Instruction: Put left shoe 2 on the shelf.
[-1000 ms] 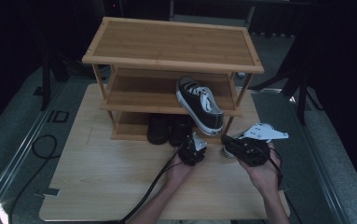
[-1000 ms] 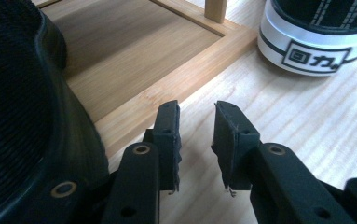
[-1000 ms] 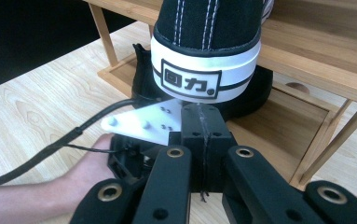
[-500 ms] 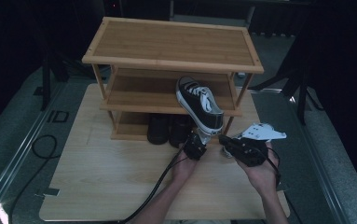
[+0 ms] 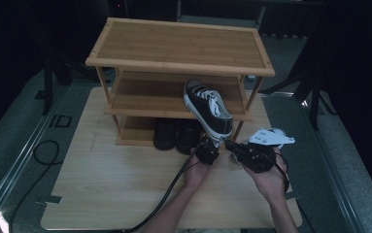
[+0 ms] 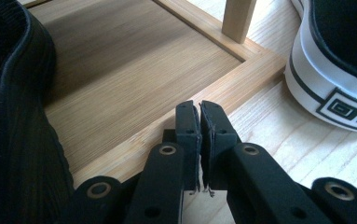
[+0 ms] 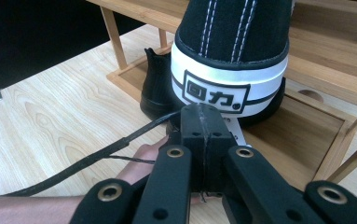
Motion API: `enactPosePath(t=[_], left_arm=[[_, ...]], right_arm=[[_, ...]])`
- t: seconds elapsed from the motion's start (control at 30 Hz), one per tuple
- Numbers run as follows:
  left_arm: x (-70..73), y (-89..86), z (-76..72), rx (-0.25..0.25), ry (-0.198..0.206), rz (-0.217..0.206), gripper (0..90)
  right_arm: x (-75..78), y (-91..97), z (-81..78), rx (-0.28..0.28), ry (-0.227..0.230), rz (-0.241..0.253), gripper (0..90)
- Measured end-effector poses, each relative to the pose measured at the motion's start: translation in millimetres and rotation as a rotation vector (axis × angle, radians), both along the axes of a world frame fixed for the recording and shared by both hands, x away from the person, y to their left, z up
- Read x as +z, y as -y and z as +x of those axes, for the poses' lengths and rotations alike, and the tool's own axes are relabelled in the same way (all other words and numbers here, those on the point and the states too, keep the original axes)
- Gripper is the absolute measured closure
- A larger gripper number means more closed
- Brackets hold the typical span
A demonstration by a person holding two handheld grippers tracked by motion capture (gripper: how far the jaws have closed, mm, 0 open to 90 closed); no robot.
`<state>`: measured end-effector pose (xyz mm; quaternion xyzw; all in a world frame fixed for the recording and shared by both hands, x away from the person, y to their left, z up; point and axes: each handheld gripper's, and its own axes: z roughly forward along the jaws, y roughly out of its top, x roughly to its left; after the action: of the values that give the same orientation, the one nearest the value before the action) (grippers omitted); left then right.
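Black-and-white canvas sneaker [image 5: 208, 111] leans heel-down against wooden three-tier shoe rack [image 5: 178, 51].
Left gripper [image 5: 207, 154] has just closed empty; right gripper [image 5: 229, 145] clamped empty beside the heel; regrasp needed next.

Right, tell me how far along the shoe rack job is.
Done: the black boots sit on the bottom shelf. In hand: the sneaker leans tilted, toe over the middle shelf, heel low by the shut right gripper; the left gripper has just been closing on nothing. Left: probably setting the sneaker flat.
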<state>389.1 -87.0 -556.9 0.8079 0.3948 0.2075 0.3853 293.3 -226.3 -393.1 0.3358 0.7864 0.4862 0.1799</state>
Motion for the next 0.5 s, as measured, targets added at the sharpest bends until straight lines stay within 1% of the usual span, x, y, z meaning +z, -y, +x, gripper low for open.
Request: enactPosePath(t=[0.07, 0.1, 0.13, 0.17, 0.2, 0.23, 0.27, 0.3, 0.37, 0.43, 0.47, 0.5], left_arm=[[0.8, -0.1, 0.3, -0.007, 0.005, 0.005, 85.5], [0.5, 1.2, 0.3, 0.003, 0.012, -0.007, 84.1], [0.5, 1.1, 1.0, 0.009, 0.01, -0.009, 83.8], [0.4, 1.7, 1.5, 0.019, 0.012, -0.026, 83.9], [0.4, 1.8, 2.2, 0.022, 0.013, -0.029, 83.9], [1.0, 1.7, 3.1, 0.025, 0.004, -0.014, 83.9], [0.9, 2.3, 4.1, 0.027, 0.001, -0.027, 83.8], [1.0, 3.2, 4.9, 0.029, -0.001, -0.03, 83.6], [1.8, 4.6, 6.8, 0.028, -0.006, -0.024, 83.1], [1.6, 7.0, 8.8, 0.039, -0.009, -0.035, 82.3], [2.1, 7.2, 9.7, 0.045, -0.014, -0.029, 81.9], [2.0, 8.0, 10.5, 0.052, -0.015, -0.034, 81.6]], right_arm=[[-0.1, 0.3, 0.2, 0.0, 0.0, 0.0, 90.0], [-0.1, 0.5, 0.2, 0.001, 0.002, 0.0, 90.0], [-0.2, 0.6, 0.1, 0.0, 0.001, 0.001, 90.0], [-0.3, 0.6, -0.1, -0.001, -0.001, 0.001, 90.0], [-0.4, 0.7, -0.3, -0.001, -0.002, 0.002, 90.0], [-0.6, 0.9, -0.3, -0.001, -0.002, 0.003, 90.0], [-0.8, 1.1, -0.3, -0.002, -0.002, 0.003, 90.0], [-1.2, 1.2, 0.0, -0.002, -0.001, 0.004, 90.0], [-1.7, 1.2, 0.3, -0.002, 0.0, 0.003, 90.0], [-1.7, 0.8, 0.1, -0.001, -0.001, 0.005, 90.0], [-1.7, 0.5, 0.1, 0.001, 0.001, 0.004, 90.0], [-1.6, 0.2, 0.1, 0.002, 0.003, 0.003, 90.0]])
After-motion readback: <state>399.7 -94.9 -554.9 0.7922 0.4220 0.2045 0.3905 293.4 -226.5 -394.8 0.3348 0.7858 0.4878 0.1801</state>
